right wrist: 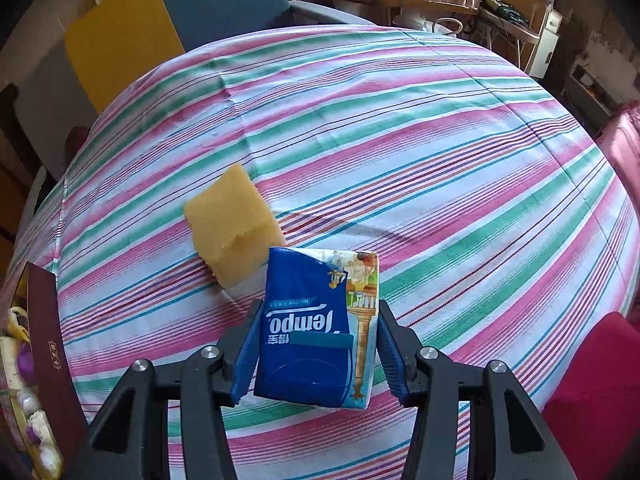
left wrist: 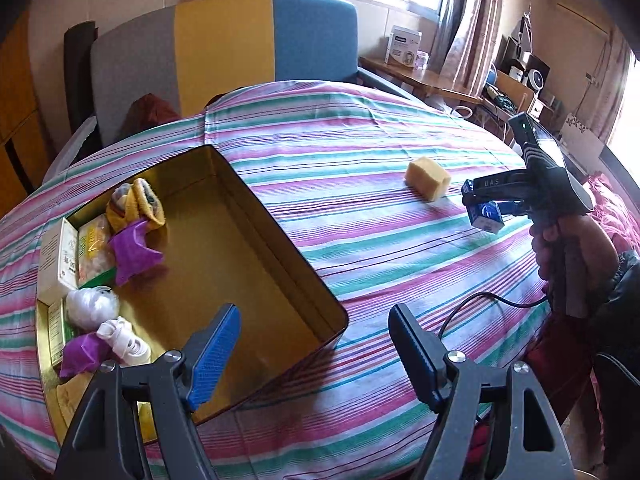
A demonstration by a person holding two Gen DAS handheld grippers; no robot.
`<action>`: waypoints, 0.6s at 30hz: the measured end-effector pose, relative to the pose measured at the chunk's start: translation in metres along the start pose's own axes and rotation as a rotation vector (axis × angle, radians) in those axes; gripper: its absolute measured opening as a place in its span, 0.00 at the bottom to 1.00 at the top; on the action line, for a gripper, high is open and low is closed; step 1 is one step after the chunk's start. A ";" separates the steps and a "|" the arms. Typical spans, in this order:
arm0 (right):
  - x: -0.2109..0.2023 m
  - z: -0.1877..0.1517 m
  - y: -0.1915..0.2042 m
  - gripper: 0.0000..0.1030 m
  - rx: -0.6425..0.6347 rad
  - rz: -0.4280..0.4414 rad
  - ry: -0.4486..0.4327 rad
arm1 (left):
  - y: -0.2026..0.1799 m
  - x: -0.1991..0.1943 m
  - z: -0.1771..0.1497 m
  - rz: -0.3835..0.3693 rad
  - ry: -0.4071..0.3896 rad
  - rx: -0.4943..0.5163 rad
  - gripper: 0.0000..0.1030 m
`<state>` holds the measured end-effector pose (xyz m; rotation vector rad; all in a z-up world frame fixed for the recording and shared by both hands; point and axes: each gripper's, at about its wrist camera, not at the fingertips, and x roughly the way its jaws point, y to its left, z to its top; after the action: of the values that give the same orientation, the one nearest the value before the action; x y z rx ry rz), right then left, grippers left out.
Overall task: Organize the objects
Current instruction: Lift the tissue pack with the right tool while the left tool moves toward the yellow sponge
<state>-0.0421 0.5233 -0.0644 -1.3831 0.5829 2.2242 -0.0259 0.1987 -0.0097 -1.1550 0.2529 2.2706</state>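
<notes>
Nearest to the left wrist camera, the left gripper [left wrist: 316, 350] hangs with its jaws spread apart and nothing between them, over the near corner of the golden tin box [left wrist: 280, 256]. On the left side of this box lie small cartons, a yellow sock [left wrist: 138, 204] and purple cloths [left wrist: 134, 254]. Further right, a yellow sponge [left wrist: 427, 178] rests on the striped cloth [left wrist: 340, 152]. At the right, the right gripper [right wrist: 316, 354] is clenched on a blue tissue pack [right wrist: 316, 332], held just beside the sponge.
</notes>
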 end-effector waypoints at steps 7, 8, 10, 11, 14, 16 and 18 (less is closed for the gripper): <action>0.003 0.000 0.001 0.52 -0.017 -0.007 0.015 | -0.012 0.004 0.003 -0.007 0.008 0.025 0.75; 0.004 -0.001 0.002 0.52 -0.021 -0.006 0.017 | -0.012 0.005 0.003 -0.008 0.008 0.028 0.75; 0.003 -0.001 0.002 0.52 -0.022 -0.004 0.012 | -0.014 0.005 0.005 -0.013 0.007 0.032 0.75; 0.003 -0.001 0.001 0.52 -0.017 -0.003 0.011 | -0.015 0.005 0.006 -0.015 0.006 0.035 0.75; 0.001 0.000 -0.002 0.52 -0.001 0.005 0.001 | -0.018 0.006 0.008 -0.024 0.006 0.041 0.75; -0.003 0.000 -0.005 0.52 0.014 0.009 -0.017 | -0.020 0.008 0.011 -0.029 0.007 0.047 0.75; -0.006 0.002 -0.009 0.52 0.032 0.017 -0.035 | -0.022 0.010 0.014 -0.034 0.007 0.051 0.75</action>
<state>-0.0357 0.5302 -0.0588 -1.3257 0.6175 2.2377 -0.0269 0.2266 -0.0073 -1.1332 0.2901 2.2181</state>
